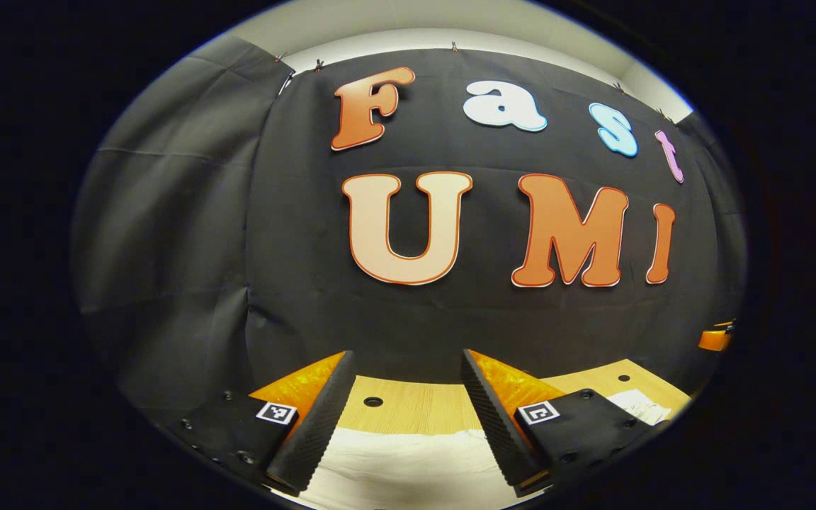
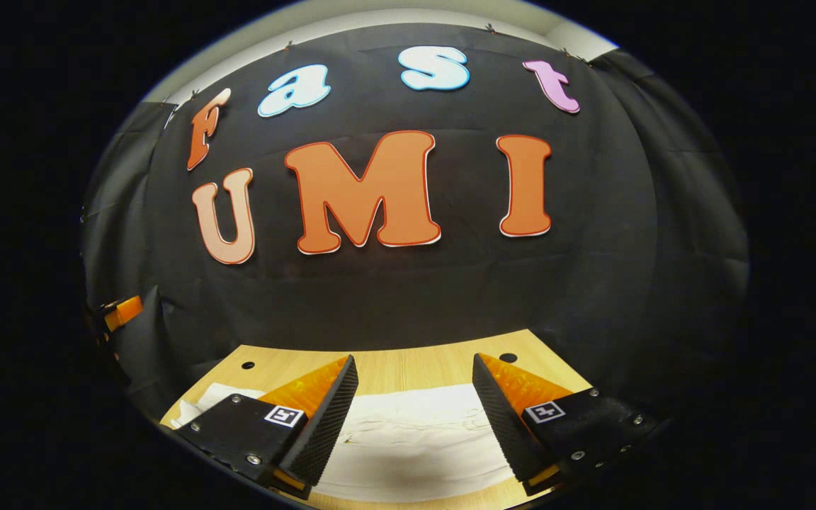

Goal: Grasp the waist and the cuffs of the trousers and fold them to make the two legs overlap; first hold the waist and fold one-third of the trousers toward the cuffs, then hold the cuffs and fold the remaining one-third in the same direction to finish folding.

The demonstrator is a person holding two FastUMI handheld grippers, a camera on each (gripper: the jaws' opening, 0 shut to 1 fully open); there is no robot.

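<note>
Your left gripper (image 1: 408,397) is spread wide above the white trousers (image 1: 408,464), holding nothing. Your right gripper (image 2: 415,404) is spread the same way over the trousers (image 2: 415,439), clear of the cloth. The trousers lie flat on the wooden table (image 2: 408,368), near its front edge, long axis along that edge; which end is the waist, you cannot tell.

Both tongs (jaws apart) hang free above the trousers (image 2: 415,432).

Table (image 2: 408,368): light wood, small round holes near the far edge. White trousers (image 2: 415,432) lie flat on it.
</note>
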